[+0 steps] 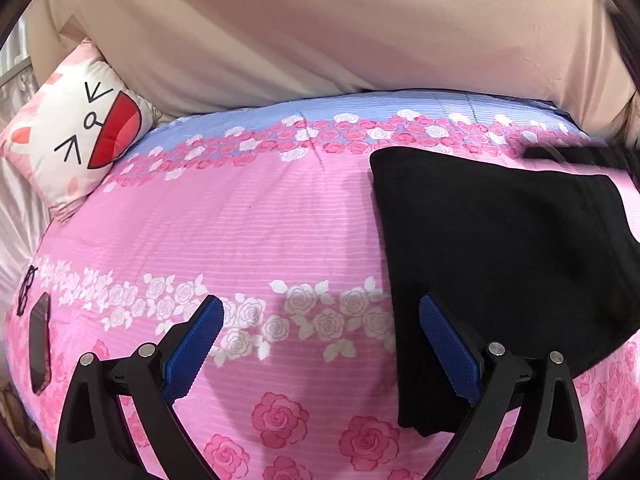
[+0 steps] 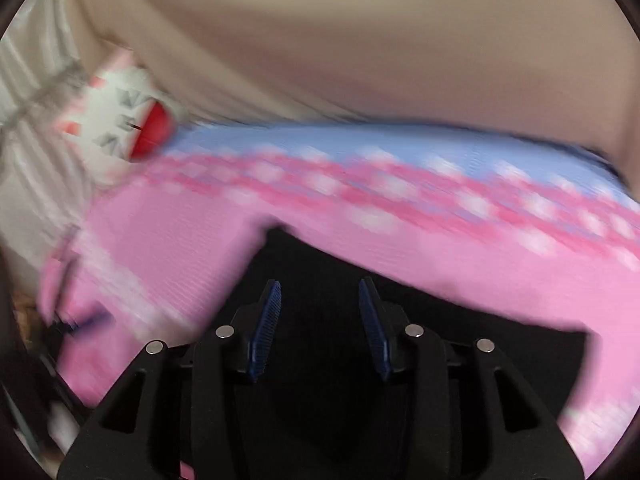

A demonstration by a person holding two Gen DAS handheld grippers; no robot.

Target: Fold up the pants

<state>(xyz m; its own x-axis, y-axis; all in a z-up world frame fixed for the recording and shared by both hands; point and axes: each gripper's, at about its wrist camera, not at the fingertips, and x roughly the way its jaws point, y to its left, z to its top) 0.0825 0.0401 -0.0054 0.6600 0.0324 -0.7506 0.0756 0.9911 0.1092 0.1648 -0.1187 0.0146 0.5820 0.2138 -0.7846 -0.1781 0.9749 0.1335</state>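
Note:
The black pants (image 1: 496,264) lie folded into a flat block on the pink rose-print bedspread (image 1: 256,232), to the right in the left wrist view. My left gripper (image 1: 320,312) is open and empty above the bedspread, its right finger over the pants' left edge. My right gripper (image 2: 320,292) is open with nothing between the jaws, right above the pants (image 2: 320,256). The right wrist view is motion-blurred. A dark blurred shape at the far right of the left wrist view may be the right gripper.
A white cat-face pillow (image 1: 76,132) leans at the bed's far left, also showing in the right wrist view (image 2: 116,120). A phone (image 1: 39,346) and glasses (image 1: 26,288) lie near the bed's left edge. A beige curtain (image 1: 320,28) hangs behind the bed.

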